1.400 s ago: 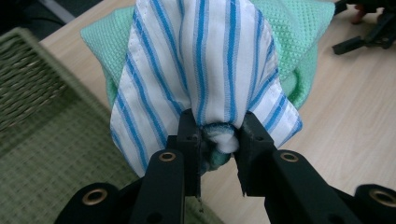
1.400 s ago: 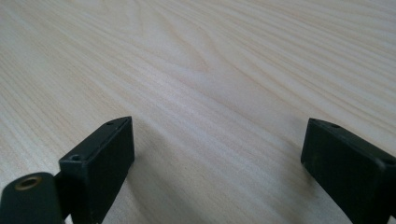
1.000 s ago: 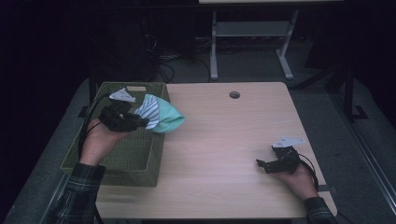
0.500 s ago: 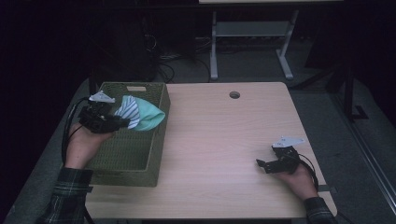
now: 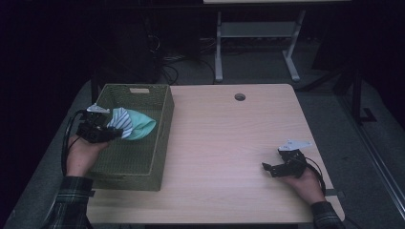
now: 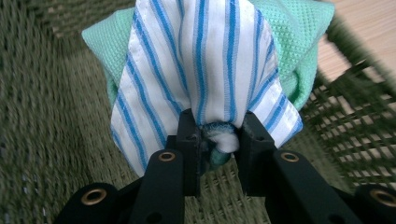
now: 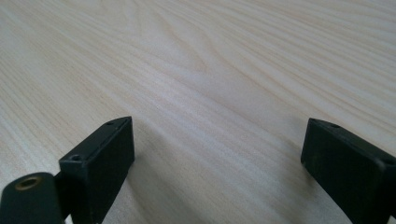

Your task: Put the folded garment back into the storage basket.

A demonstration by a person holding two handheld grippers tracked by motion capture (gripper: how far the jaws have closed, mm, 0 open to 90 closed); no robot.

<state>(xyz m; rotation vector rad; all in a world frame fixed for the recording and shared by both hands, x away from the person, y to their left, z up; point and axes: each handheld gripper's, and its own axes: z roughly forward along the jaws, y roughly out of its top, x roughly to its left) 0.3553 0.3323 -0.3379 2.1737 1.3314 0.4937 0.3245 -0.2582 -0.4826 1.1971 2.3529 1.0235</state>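
- Dark floor and a metal stand frame surround a pale wooden table [image 5: 229, 143], with a woven green basket [image 5: 160, 138] sitting at its left end.
- At the left gripper [image 6: 218, 140], the jaws are clenched on a bunched fold of cloth; in the high view this gripper [image 5: 102, 132] hangs over the basket's left side.
- What it grasps is a blue-and-white striped cloth [image 6: 205, 60] wrapped together with a mint green cloth [image 6: 294, 37]; both dangle from the jaws above the basket's woven floor, inside its walls, not lying on it.
- From above, the same bundle [image 5: 133, 125] sits between the basket's left rim and its middle.
- Farther out, the right gripper [image 7: 217, 154] rests low on bare wood with its jaws spread wide and nothing between them; the high view places it [image 5: 274, 168] near the table's right edge, well apart from the basket.
- My reading: the carry to the basket looks done, and what is left is to let the cloths go and lift the hand clear.
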